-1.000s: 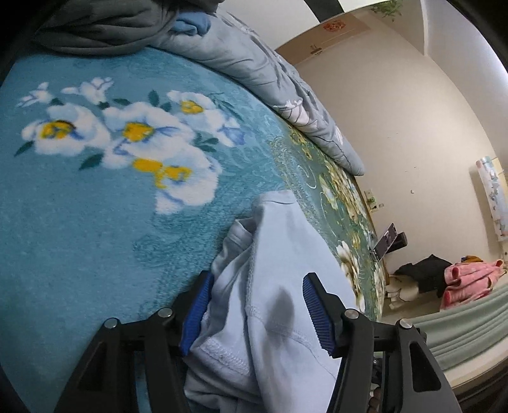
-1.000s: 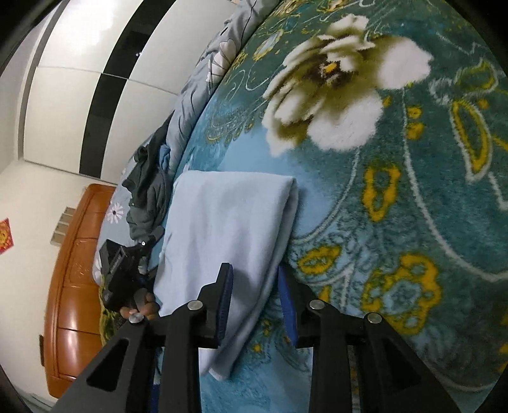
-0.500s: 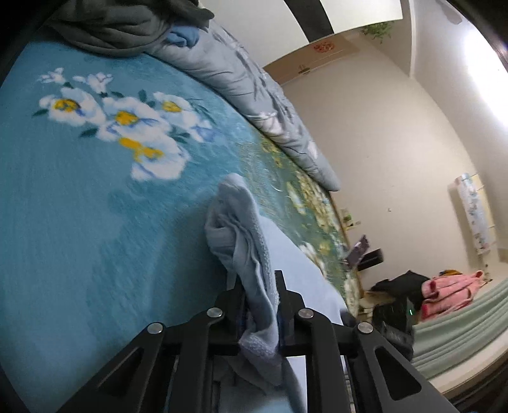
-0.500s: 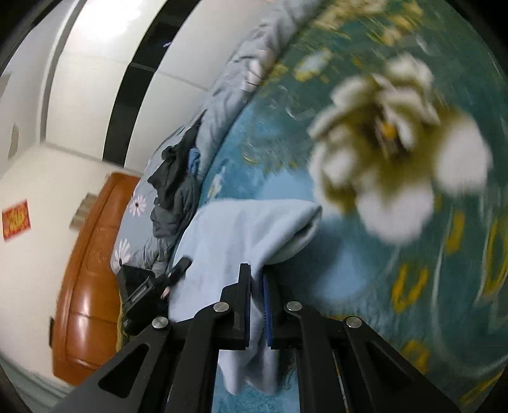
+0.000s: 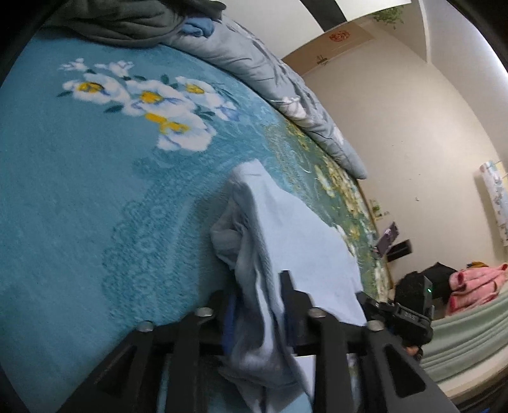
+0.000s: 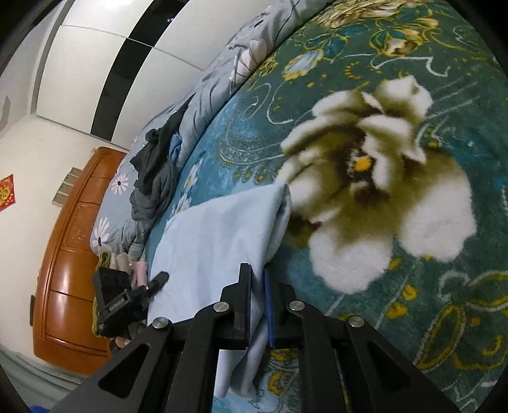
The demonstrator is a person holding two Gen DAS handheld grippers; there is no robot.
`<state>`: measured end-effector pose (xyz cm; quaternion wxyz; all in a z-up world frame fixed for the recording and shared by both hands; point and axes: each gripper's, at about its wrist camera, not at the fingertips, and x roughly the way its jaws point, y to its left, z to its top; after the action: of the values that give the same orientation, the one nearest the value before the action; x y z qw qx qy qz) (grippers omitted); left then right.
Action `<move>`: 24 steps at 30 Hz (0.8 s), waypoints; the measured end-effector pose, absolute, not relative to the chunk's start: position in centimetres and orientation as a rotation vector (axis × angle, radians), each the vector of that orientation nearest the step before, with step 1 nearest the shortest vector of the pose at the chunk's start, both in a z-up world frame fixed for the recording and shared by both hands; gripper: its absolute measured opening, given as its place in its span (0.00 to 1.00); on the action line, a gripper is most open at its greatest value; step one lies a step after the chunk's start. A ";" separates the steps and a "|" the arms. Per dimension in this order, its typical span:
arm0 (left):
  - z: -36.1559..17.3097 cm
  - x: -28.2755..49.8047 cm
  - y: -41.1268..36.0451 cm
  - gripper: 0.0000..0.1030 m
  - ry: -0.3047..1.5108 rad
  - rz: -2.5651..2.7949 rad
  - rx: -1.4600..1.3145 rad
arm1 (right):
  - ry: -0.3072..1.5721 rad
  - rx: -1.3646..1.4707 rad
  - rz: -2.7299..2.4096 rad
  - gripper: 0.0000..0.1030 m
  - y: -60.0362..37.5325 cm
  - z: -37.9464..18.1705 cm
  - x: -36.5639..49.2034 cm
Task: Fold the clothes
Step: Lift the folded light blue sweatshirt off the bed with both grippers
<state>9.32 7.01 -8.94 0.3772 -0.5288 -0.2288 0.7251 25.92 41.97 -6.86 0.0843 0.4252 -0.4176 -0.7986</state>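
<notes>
A light blue garment lies folded on the teal flowered blanket, with its near edge lifted into a ridge. The jaws of my left gripper are opening, and a bunched corner of the garment hangs loosely between them. In the right wrist view the same garment slopes up toward me. My right gripper still pinches its edge between narrow jaws that are just starting to open. Each view shows the other gripper across the cloth: the right one and the left one.
A grey quilt runs along the far side of the bed, with dark clothes heaped on it. A wooden headboard stands at the left. Pink cloth lies beyond the bed's end. The flowered blanket stretches to the right.
Both grippers closed on the garment's near edge and lifted it into a ridge. The left jaws have since spread wider again. The right gripper has rolled and shifted.
</notes>
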 end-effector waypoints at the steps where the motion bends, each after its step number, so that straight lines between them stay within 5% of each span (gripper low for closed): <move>1: -9.1 9.2 6.9 0.40 -0.594 1.849 -1.357 | -1.254 1.270 -2.383 0.11 42.0 -7.0 26.1; 4: -9.7 9.0 6.9 0.45 -0.629 1.805 -1.357 | -1.317 1.252 -2.357 0.25 41.9 -7.7 27.0; 10: -10.1 8.8 8.1 0.47 -0.655 1.720 -1.355 | -1.430 1.200 -2.308 0.31 41.1 -8.7 27.5; 24: -10.4 8.5 8.3 0.45 -0.760 1.651 -1.338 | -1.515 1.113 -2.225 0.31 40.1 -9.6 26.4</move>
<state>8.54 8.26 -10.45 0.4280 -0.5356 -0.3044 0.6613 26.39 40.13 -9.61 0.1143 0.3797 -0.5166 -0.7589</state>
